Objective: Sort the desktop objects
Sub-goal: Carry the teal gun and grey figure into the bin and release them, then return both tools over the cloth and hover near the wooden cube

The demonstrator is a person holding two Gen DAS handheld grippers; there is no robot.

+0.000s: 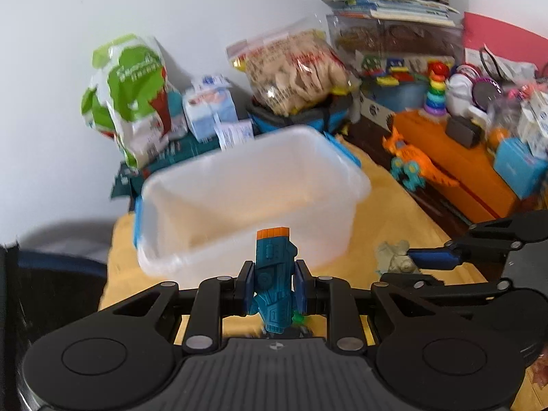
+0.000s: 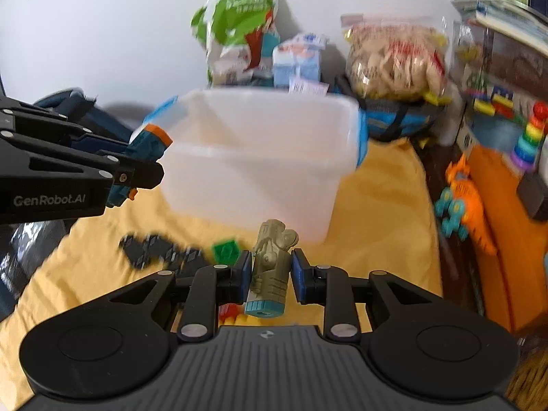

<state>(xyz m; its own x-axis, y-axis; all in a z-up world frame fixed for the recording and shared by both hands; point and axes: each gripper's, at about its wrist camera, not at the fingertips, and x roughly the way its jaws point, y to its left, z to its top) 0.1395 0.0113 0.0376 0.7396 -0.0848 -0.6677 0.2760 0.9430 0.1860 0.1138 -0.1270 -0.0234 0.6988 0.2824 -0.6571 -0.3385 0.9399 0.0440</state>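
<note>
Toys in transit: the left hand-held gripper is clamped on a blue toy with an orange end pointing forward, and the right hand-held gripper is clamped on an olive toy whose teal end points back toward the camera. Both toys are clear of the yellow cloth that covers the bench, each on the near side of the clear bin, which stands open and looks empty (blur makes that hard to confirm). Judged from this, the step in hand is the carry toward the bin. The next move calls for bringing each toy over the rim, then parting the pads so it drops inside. Loose pieces left on the cloth include black tiles and a green block near the right hand-held gripper. An orange dinosaur lies well apart at the right, beside a ring stack.
</note>
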